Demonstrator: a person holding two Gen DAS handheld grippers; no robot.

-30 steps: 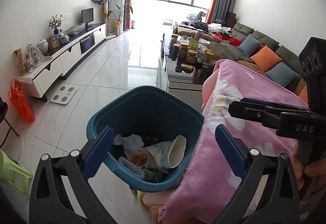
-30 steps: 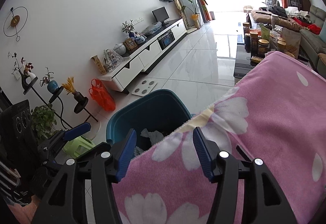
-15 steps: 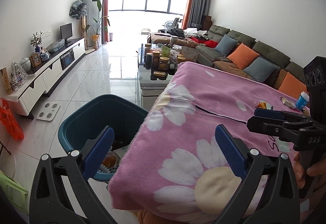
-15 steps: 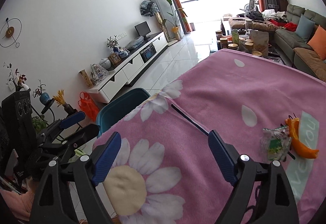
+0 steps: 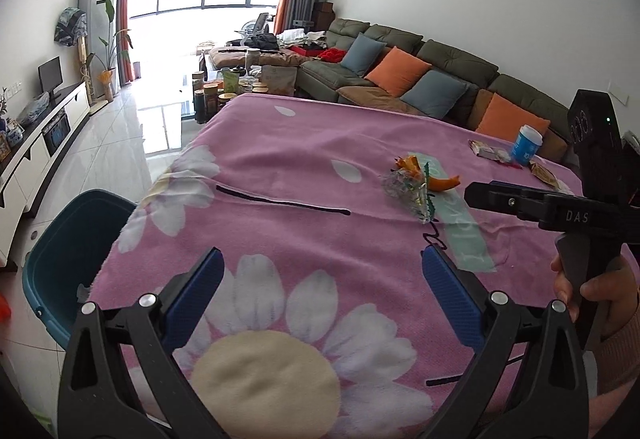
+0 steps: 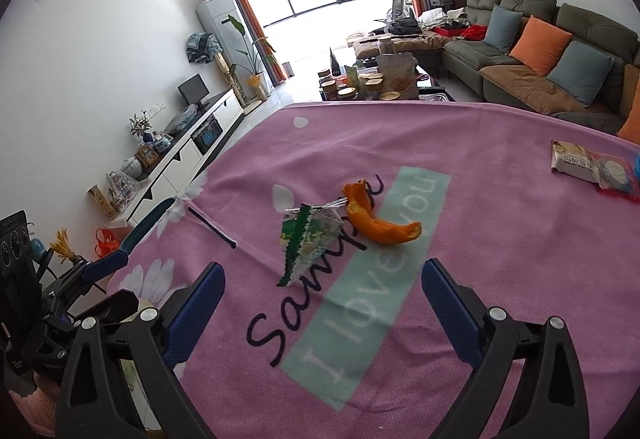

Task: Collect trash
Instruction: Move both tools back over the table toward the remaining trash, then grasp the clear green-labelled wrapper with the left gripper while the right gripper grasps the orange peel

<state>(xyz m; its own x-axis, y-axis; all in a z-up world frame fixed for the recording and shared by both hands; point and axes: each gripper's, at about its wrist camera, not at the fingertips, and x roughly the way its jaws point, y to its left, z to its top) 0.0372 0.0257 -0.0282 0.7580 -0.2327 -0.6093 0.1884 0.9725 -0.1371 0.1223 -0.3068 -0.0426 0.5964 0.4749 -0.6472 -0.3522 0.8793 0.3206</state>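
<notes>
Left view: my left tongs (image 5: 322, 297) released over the blanket (image 5: 304, 159); wrapper (image 5: 406, 189) and peel (image 5: 442, 183) mid-blanket, bin (image 5: 60, 251) off its left edge. Right view: my right tongs (image 6: 322, 313) released, empty; wrapper (image 6: 310, 241) touching peel (image 6: 378, 225) just ahead.

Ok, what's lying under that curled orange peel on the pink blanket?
The curled orange peel rests on the pink flowered blanket, over its mint printed strip. Whatever lies beneath the blanket is covered.

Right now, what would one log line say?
left hand-held gripper: open, empty | right hand-held gripper: open, facing wrapper, peel | bin: left of table
</notes>
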